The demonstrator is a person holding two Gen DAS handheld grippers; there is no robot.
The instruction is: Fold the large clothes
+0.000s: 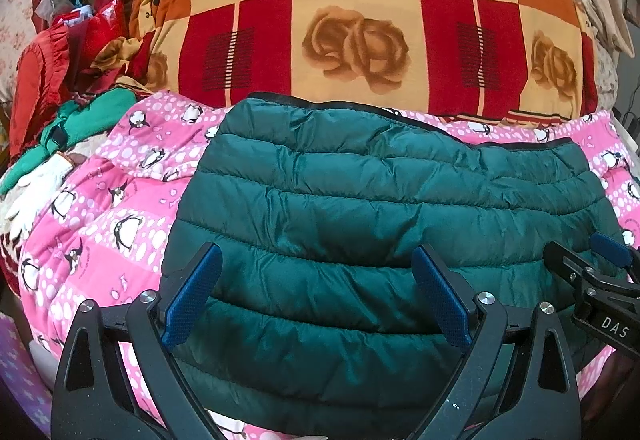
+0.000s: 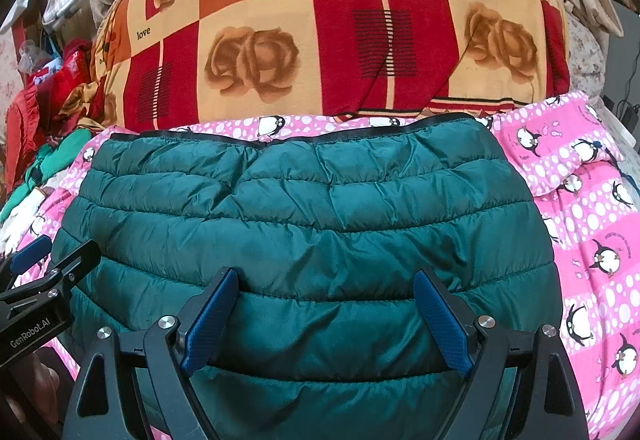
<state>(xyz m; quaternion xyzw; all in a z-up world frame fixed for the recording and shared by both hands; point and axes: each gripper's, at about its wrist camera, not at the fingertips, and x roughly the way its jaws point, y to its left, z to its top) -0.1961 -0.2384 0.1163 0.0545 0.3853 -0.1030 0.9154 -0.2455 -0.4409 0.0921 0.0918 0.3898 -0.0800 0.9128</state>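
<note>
A dark green quilted puffer jacket [image 1: 380,180] [image 2: 300,200] lies folded into a broad rectangle on a pink penguin-print sheet [image 1: 100,224] [image 2: 592,224]. Its black-trimmed edge is on the far side. My left gripper [image 1: 316,256] stands open over the jacket's near left part, and its blue pads [image 1: 192,296] are spread wide and press on nothing. To its right, my right gripper [image 2: 326,278] is also open over the near part of the jacket. Each gripper shows at the edge of the other's view: the right gripper [image 1: 586,252] and the left gripper [image 2: 56,252].
A thick rolled quilt [image 1: 360,20] [image 2: 320,40] with red, orange and rose squares lies right behind the jacket. A heap of red and green clothes [image 1: 60,88] crowds the left side. Cables [image 2: 628,100] hang at the far right.
</note>
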